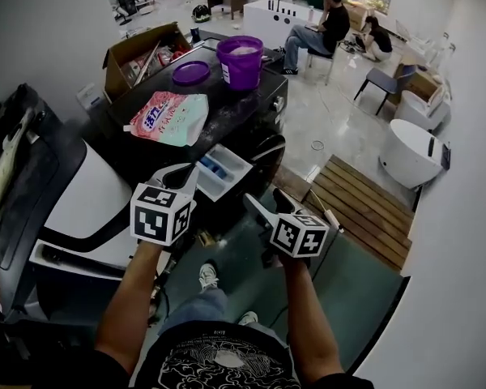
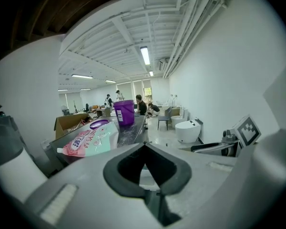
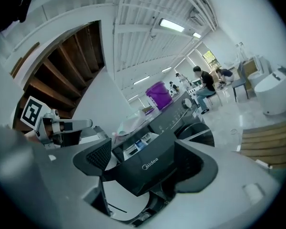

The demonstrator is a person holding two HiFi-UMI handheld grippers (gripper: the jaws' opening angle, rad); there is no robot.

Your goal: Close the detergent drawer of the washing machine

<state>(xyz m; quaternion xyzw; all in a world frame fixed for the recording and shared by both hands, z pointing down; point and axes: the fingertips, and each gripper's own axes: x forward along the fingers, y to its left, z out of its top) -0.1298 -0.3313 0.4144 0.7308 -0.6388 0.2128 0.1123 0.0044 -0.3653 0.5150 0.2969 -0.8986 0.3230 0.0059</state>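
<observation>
The black washing machine (image 1: 241,113) stands ahead of me with its detergent drawer (image 1: 221,171) pulled out, white and blue compartments showing. In the right gripper view the drawer's black front panel (image 3: 148,168) fills the gap between the jaws of my right gripper (image 3: 150,159), which is open; whether it touches the panel I cannot tell. From the head view, the right gripper (image 1: 259,209) sits just right of the drawer front. My left gripper (image 1: 181,177) hovers left of the drawer, shut and empty; its jaws (image 2: 144,147) meet with nothing between them.
On the machine's top lie a pink-and-green detergent pouch (image 1: 172,117), a purple lid (image 1: 191,73) and a purple bucket (image 1: 240,61). A cardboard box (image 1: 138,51) stands behind. A white appliance (image 1: 97,209) is at the left, a wooden platform (image 1: 364,205) at the right. People sit far back (image 1: 324,27).
</observation>
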